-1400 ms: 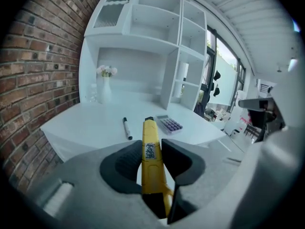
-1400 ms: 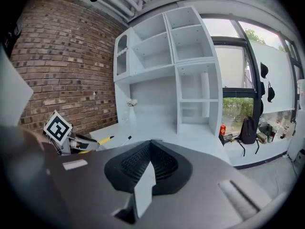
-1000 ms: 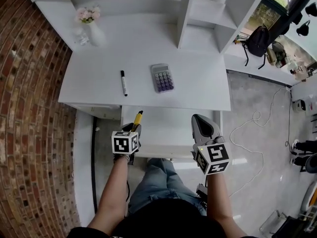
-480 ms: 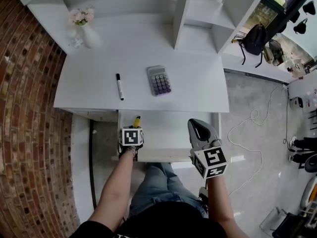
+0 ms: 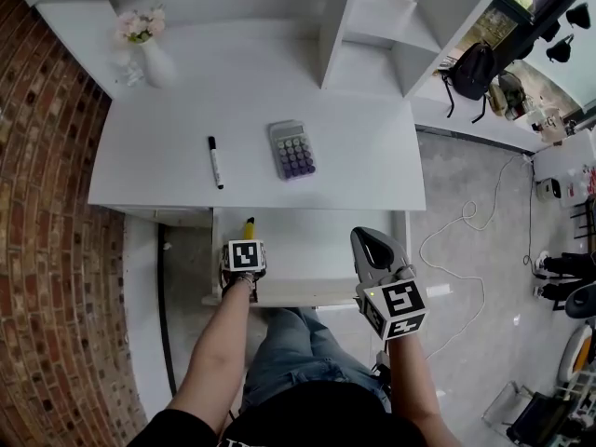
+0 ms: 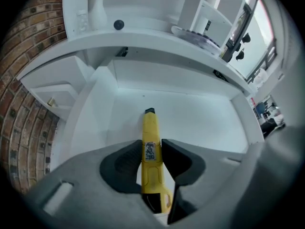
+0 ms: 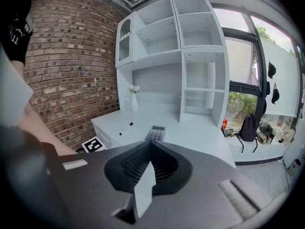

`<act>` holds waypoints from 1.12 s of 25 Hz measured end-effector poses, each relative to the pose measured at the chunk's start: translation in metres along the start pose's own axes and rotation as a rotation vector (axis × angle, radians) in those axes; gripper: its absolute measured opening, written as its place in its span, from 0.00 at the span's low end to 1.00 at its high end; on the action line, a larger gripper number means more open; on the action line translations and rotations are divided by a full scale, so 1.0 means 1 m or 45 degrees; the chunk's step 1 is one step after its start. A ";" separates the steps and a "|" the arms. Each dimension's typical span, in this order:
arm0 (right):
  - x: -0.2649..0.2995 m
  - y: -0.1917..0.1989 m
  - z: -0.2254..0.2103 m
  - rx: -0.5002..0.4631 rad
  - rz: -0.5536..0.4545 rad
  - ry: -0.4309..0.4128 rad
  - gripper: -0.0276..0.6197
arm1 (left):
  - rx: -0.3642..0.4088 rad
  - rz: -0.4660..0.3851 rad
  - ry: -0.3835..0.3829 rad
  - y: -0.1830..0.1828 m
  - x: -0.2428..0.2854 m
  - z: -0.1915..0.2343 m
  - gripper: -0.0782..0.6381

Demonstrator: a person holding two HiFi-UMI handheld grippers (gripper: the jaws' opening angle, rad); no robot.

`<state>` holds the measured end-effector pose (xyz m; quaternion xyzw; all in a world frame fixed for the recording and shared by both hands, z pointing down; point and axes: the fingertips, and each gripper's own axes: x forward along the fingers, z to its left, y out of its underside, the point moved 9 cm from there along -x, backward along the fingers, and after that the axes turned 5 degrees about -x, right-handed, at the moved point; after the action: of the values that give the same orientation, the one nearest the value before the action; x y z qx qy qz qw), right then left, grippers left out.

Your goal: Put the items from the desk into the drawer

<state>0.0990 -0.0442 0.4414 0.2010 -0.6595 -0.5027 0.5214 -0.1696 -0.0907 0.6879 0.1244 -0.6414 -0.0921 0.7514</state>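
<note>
My left gripper [image 5: 247, 239] is shut on a yellow utility knife [image 5: 249, 223] and holds it low inside the open white drawer [image 5: 317, 250], near the drawer's left side. In the left gripper view the knife [image 6: 150, 128] sticks forward between the pads, its black tip over the drawer floor [image 6: 200, 118]. My right gripper [image 5: 366, 235] is shut with nothing in it, above the drawer's front right corner. A black-and-white marker [image 5: 215, 162] and a grey calculator [image 5: 291, 149] lie on the desk top [image 5: 372, 166]. The right gripper view also shows the marker [image 7: 126, 127] and the calculator [image 7: 156, 132].
A vase of pink flowers [image 5: 140, 40] stands at the desk's back left. White shelves [image 5: 372, 26] rise at the back right. A brick wall [image 5: 47, 250] runs along the left. A backpack [image 5: 475, 68] and a cable [image 5: 456, 240] lie to the right.
My left gripper has moved forward and down into the drawer with the yellow knife. The right gripper has hardly moved.
</note>
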 end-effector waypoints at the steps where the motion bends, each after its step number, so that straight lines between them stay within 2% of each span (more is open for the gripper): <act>1: 0.001 0.001 0.000 0.014 0.004 -0.005 0.06 | 0.011 0.011 -0.024 0.001 0.002 0.002 0.29; 6: 0.010 0.007 0.004 0.104 0.050 -0.047 0.06 | 0.018 0.073 -0.013 0.006 0.015 0.001 0.29; 11: 0.016 0.008 0.013 0.100 0.077 -0.056 0.06 | 0.026 0.115 -0.010 0.001 0.016 -0.003 0.30; 13: 0.015 0.005 0.015 0.094 0.072 -0.063 0.06 | 0.042 0.098 -0.029 -0.002 0.010 -0.002 0.42; 16: 0.012 -0.001 0.013 0.088 0.053 -0.066 0.06 | 0.030 0.040 -0.039 -0.006 -0.005 -0.001 0.47; 19: 0.006 -0.008 0.009 0.090 0.026 -0.056 0.06 | -0.022 -0.026 0.042 -0.009 -0.019 -0.007 0.47; 21: 0.003 -0.012 0.006 0.090 0.011 -0.052 0.06 | -0.046 -0.080 0.062 -0.013 -0.035 -0.007 0.48; 23: 0.000 -0.017 0.003 0.080 0.000 -0.048 0.06 | -0.057 -0.149 0.057 -0.016 -0.053 -0.007 0.48; 28: -0.011 -0.028 -0.011 0.060 -0.034 -0.020 0.06 | 0.005 -0.311 0.002 -0.029 -0.095 -0.006 0.48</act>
<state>0.1054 -0.0516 0.4108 0.2181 -0.6724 -0.4957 0.5046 -0.1780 -0.0892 0.5893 0.2031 -0.6212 -0.1816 0.7348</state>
